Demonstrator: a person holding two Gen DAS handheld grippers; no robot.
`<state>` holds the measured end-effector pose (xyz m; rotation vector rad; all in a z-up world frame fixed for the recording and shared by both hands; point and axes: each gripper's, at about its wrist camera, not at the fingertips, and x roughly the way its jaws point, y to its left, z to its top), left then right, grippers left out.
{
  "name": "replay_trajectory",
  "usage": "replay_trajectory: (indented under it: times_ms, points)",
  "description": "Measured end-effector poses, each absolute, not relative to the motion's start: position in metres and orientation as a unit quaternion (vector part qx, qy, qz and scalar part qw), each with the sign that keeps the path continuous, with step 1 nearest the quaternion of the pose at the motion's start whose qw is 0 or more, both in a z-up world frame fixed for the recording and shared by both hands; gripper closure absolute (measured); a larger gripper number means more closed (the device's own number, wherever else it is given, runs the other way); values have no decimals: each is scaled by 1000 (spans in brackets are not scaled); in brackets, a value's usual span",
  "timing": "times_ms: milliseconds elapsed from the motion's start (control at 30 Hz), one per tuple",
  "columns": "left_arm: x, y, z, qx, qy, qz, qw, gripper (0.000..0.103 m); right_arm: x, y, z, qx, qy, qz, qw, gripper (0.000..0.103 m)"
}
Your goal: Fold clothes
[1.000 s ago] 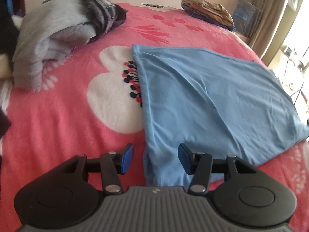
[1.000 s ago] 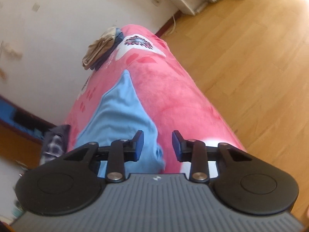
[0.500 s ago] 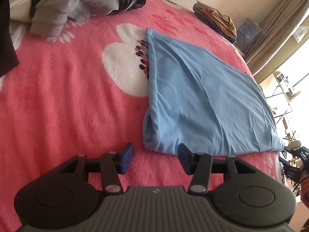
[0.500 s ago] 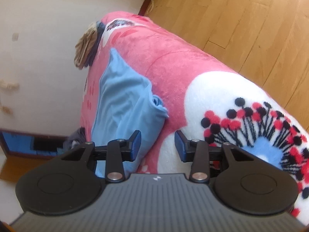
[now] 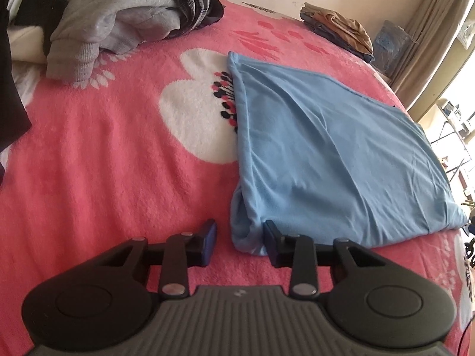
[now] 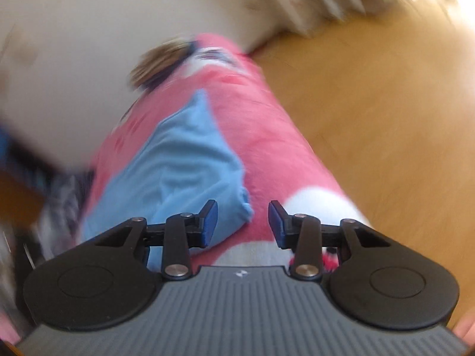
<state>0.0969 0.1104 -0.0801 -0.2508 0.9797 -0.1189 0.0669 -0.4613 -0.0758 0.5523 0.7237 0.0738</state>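
Change since the earlier frames: the left hand-held gripper point(image 5: 240, 244) has narrowed and now brackets the near corner of the blue garment point(image 5: 326, 160), where half a second ago the cloth lay just ahead of its tips. The right wrist view has swung round and is now blurred.

Left hand-held gripper: jaws closing at a moderate gap. The bunched near-left corner of the blue garment lies between them. The right-hand pad touches the cloth; the left-hand pad stands clear of it over the blanket.

Right hand-held gripper point(image 6: 242, 222): jaws parted at a moderate gap, nothing gripped. The frayed near corner of the blue garment point(image 6: 178, 172) shows just inside its left pad; whether they touch cannot be told through the blur.

Blue garment: folded flat on the bed, on a pink blanket point(image 5: 98, 160) with white flower shapes, its left edge covering part of one flower.

Grey sweater point(image 5: 112, 26): heaped at the far left of the bed, with a dark plaid garment point(image 5: 196, 9) behind it.

Folded stack, tan and dark point(image 5: 338, 32): far right corner of the bed, near the wall.

Curtain point(image 5: 427, 29): far right.

Wooden floor point(image 6: 386, 118): beside the bed.
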Motion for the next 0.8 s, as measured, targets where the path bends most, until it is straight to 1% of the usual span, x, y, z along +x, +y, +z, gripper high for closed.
replay_trajectory:
  times_ms: [100, 200, 267, 300, 400, 433, 500, 667, 800]
  points:
    - [96, 111, -81, -118, 468, -56, 874, 70, 69, -451, -74, 180, 355, 67, 915, 66]
    - [97, 110, -81, -115, 467, -54, 875, 71, 72, -447, -77, 124, 365, 83, 919, 66]
    - [97, 111, -81, -116, 465, -52, 876, 75, 77, -447, -80, 106, 372, 90, 918, 77]
    - [96, 112, -82, -119, 465, -50, 876, 76, 78, -446, -81, 99, 374, 90, 918, 88]
    - [96, 114, -83, -121, 463, -48, 877, 80, 79, -446, -82, 93, 370, 93, 920, 99]
    - [96, 114, -83, -120, 462, -48, 877, 81, 78, -443, -80, 91, 366, 94, 922, 101]
    - [97, 114, -83, -117, 461, -48, 878, 82, 77, -441, -77, 82, 360, 99, 924, 103]
    - [97, 111, -84, -107, 457, -47, 882, 84, 73, -437, -73, 32, 359, 84, 929, 103]
    - [98, 111, -85, -102, 456, -49, 883, 85, 73, -444, -70, 25, 356, 70, 932, 103]
